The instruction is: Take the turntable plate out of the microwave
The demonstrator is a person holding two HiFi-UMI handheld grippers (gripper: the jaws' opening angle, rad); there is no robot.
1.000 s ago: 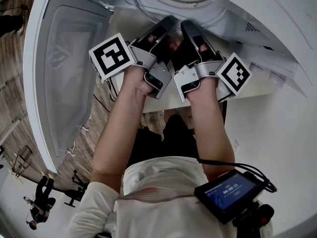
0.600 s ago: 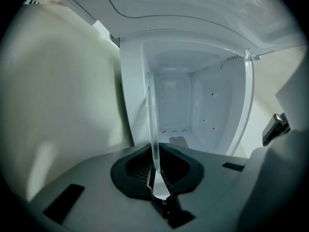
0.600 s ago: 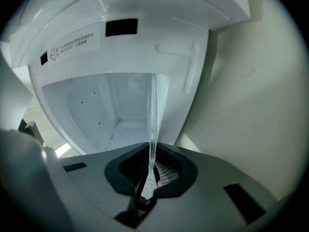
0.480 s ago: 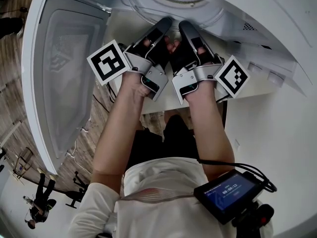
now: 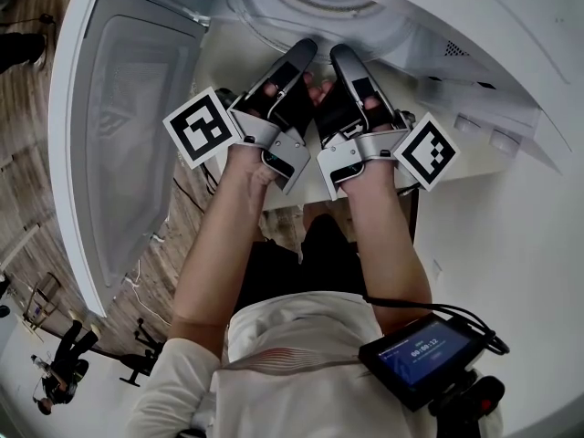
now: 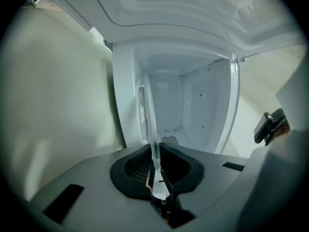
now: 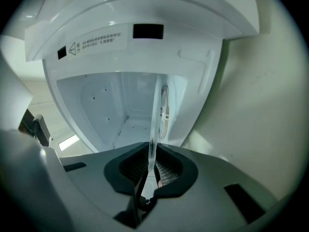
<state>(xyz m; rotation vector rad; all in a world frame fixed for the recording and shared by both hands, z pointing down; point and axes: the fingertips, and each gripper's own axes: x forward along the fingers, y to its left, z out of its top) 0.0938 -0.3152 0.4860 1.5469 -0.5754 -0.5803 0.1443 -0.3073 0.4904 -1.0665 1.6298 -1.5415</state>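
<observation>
Grippers work as a pair: left gripper point(image 6: 155, 158) and right gripper point(image 7: 149, 161), side by side, each clamp the near rim of the plate point(image 6: 150, 115), pads pressed on the clear glass. Plate is held at the mouth of the microwave point(image 5: 493, 35), its far part reaching toward the white cavity point(image 6: 193, 105). Door point(image 5: 128, 126) stands wide open at left.

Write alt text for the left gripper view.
The left claw grips the rim of a clear glass plate, seen edge-on as a thin upright line. Behind it is the open white inside of the microwave.
</observation>
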